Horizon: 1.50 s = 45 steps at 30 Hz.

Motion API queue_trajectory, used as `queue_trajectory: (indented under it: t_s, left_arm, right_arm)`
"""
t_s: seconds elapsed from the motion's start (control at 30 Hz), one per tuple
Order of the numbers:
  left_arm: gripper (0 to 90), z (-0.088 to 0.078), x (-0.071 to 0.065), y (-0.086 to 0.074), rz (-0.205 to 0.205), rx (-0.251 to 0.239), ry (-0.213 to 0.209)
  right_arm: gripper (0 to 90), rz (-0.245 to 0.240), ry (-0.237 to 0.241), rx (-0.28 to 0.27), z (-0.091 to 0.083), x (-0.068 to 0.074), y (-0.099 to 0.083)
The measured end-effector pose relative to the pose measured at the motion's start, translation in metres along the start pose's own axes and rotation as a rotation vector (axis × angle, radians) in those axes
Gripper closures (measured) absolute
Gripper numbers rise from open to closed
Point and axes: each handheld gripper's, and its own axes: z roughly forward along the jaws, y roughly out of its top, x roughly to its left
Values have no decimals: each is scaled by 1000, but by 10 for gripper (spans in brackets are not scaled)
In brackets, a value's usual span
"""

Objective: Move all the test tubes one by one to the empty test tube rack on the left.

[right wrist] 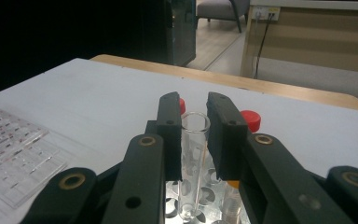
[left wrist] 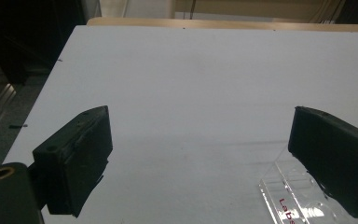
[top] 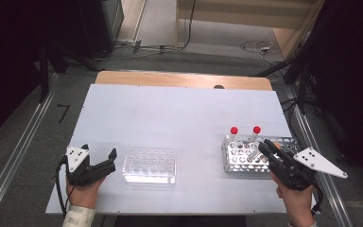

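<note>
Risk no. 1: clear uncapped glass test tube (right wrist: 193, 154) slips or tips, since the right tool (right wrist: 194, 140) is clamped on it just below the rim while its lower end sits inside the perforated metal tube rack (top: 246, 158) at lower right of the high view. Any sideways pull could jam the tube against a rack hole and crack it, or drag the rack across the white tabletop (top: 170, 118). It could also knock the two red-capped tubes (top: 245, 134) standing just behind.

Left tool (top: 105, 163), lower left of the high view, is wide open w/ nothing between its jaws, beside the clear plastic well rack (top: 149, 166).

Right gripper view shows the glass tube pinched between the pads; in the high view that tool's body hides the grip. High view gives the overall layout, both racks well apart. Left gripper view adds red lettering on the plastic rack's corner (left wrist: 291, 205).
</note>
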Motion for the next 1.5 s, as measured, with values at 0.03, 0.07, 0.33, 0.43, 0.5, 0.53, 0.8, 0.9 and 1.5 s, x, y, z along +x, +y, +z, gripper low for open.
queue_trajectory:
  t_s: [0.03, 0.07, 0.33, 0.43, 0.5, 0.53, 0.8, 0.9, 1.5]
  left_arm:
    - [70, 0, 0, 0, 4, -3, -1]
    - [69, 0, -1, 0, 8, -4, 0]
    - [70, -6, -5, 4, 11, -29, -21]
    - [70, -8, -6, 6, 13, -37, -30]
    - [70, -9, -8, 7, 23, -42, -36]
    - [69, -9, -8, 7, 23, -42, -36]
    - [69, -12, -17, 15, 50, -58, -64]
    - [70, -13, -30, 22, 76, -65, -107]
    - [101, 0, -85, 32, 139, -49, -293]
  right_arm:
    - [736, 2, 2, 2, 0, 0, 2]
    - [737, 4, 1, 4, 0, 1, 3]
    - [737, 10, 34, 20, -4, 7, 7]
    - [737, 3, 55, 28, -2, 13, 7]
    - [737, -2, 73, 34, -1, 17, 7]
    - [737, -2, 83, 36, 0, 19, 7]
    - [737, -33, 155, 55, 13, 43, 8]
    - [736, -41, 176, 61, 20, 51, 10]
    - [737, -85, 264, 86, 65, 87, 20]
